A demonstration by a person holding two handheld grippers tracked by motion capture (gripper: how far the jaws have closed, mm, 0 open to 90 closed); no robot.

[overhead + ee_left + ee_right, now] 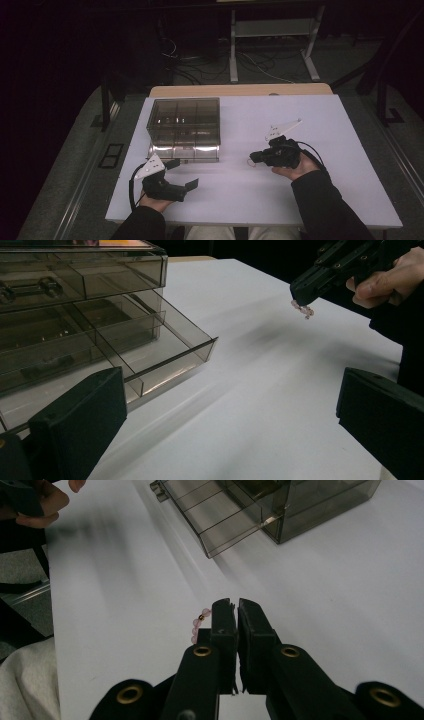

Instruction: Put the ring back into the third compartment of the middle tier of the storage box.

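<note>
Pink bead bracelet [198, 623] clamped in right tongs [236, 605]; left tongs [225, 415] spread wide, empty.

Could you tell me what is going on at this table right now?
A person holds a gripper in each hand. The right gripper is shut on a small pink bead bracelet, held above the white table. The left gripper is open near the smoky plastic drawer box, whose bottom drawer is pulled out.
</note>
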